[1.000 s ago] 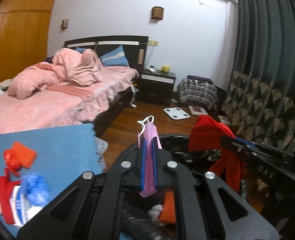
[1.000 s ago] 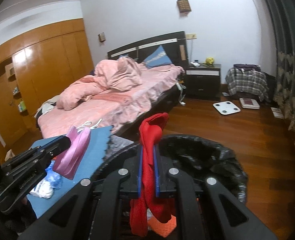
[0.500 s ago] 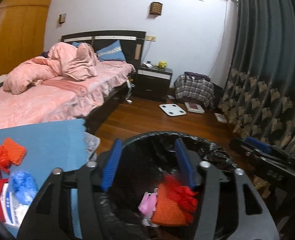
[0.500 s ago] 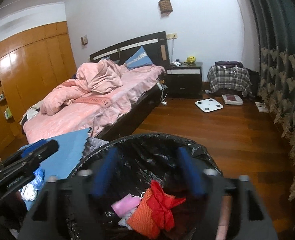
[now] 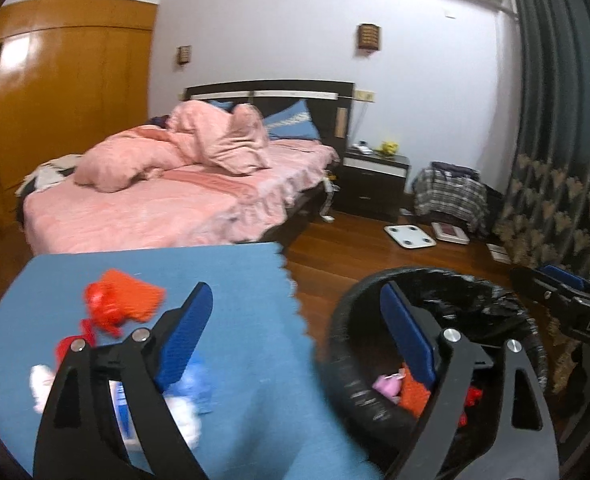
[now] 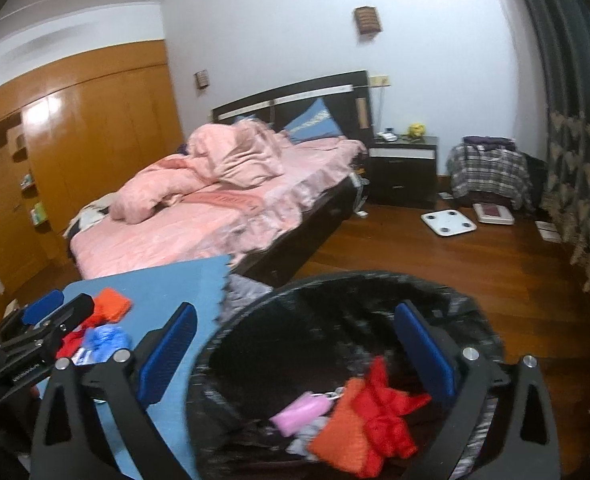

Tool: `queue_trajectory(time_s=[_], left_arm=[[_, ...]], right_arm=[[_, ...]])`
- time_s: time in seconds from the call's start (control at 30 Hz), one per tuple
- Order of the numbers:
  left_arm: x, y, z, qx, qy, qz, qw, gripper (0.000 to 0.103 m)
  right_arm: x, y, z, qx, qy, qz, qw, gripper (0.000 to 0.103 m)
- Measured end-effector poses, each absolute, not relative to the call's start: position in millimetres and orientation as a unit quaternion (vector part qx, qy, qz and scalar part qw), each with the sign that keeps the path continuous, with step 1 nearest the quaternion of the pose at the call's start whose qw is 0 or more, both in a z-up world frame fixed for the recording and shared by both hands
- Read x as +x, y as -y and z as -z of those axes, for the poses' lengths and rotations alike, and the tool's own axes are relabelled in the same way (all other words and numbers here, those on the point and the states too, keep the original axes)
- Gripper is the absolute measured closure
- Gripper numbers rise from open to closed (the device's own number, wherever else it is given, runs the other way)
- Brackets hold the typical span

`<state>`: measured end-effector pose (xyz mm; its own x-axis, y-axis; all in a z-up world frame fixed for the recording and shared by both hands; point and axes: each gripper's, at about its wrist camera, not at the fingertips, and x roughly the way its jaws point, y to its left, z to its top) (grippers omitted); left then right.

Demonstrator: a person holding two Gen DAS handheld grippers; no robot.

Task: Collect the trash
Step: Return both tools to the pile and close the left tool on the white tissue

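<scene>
A bin lined with a black bag stands on the floor; it also shows in the left wrist view. Inside lie a pink mask, a red cloth and an orange net piece. My right gripper is open and empty above the bin. My left gripper is open and empty between the bin and a blue mat. On the mat lie an orange net piece, red scraps, a blue crumpled bag and white paper.
A bed with pink bedding stands behind the mat. A nightstand, a chair with plaid cloth and a white scale are on the wooden floor. A dark curtain hangs at the right.
Both grippers opened and dropped the pink mask and red cloth into the bin. The left gripper then swung left toward the mat.
</scene>
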<state>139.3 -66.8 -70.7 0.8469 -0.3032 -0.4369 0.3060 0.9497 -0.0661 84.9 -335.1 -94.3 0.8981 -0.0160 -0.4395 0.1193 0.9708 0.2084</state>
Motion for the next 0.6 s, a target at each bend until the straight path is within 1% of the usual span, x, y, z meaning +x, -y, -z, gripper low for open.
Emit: queue_trajectory(time_s=[0.2,0.6], left_arm=[[132.4,5.7,78.0,-0.002,-0.234,0.096,0.968,0.018],[124.0,-95.4,100.3,-0.007,-0.259,-0.01,0.966,0.018]], right_arm=[[100.5,281.8,97.5,0.104,-0.233,-0.007,0.967,0.006],[126.4,178.1,121.6,0.08,-0.264,-0.075,0.958,0.006]])
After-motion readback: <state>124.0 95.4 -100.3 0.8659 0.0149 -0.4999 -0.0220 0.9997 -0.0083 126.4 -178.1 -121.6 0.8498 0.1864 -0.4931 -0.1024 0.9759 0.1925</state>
